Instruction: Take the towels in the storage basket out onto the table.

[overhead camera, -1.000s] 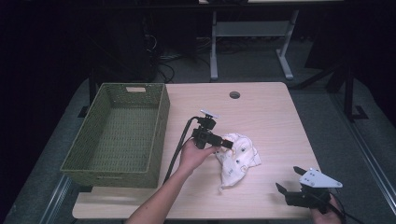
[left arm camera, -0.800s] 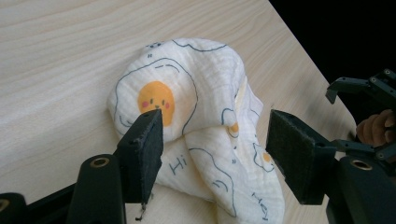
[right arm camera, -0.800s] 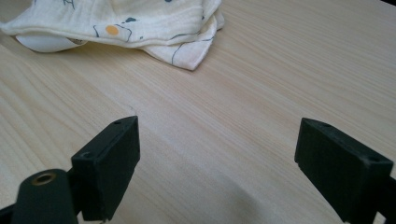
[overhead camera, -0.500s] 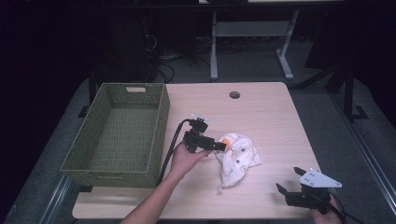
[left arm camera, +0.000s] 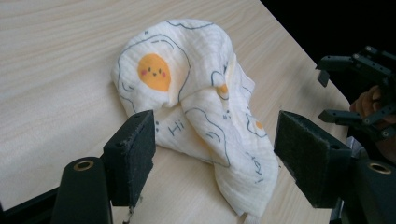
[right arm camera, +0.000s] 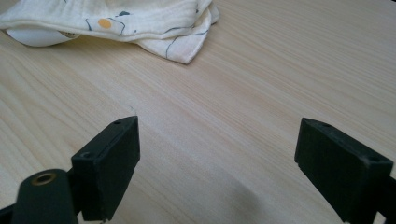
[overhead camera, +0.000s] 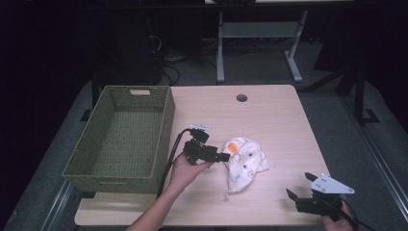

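Left hand-held gripper [overhead camera: 222, 157]: sitting at mid-counter just left of the cloth, its jaws having just been opening and now standing spread, with nothing pinched; in the left gripper view the two dark pads [left arm camera: 132, 154] are flanking the near edge of the cloth without pressing on it. Cloth [overhead camera: 245, 161]: white muslin printed with fried-egg figures and small lettering, lying crumpled and folded over itself on the wooden counter [overhead camera: 274, 115], an orange yolk face showing on its upper fold [left arm camera: 155, 71]. Right hand-held gripper [overhead camera: 299, 188]: resting near the counter's front right edge, well apart from the cloth, jaws spread over bare wood and holding nothing; the cloth's corner is showing beyond them in the right gripper view [right arm camera: 182, 49]. Green woven basket [overhead camera: 166, 125]: standing on the counter's left side, just beside the left hand [overhead camera: 187, 168]. Round hole [overhead camera: 241, 97]: sitting near the counter's far edge.
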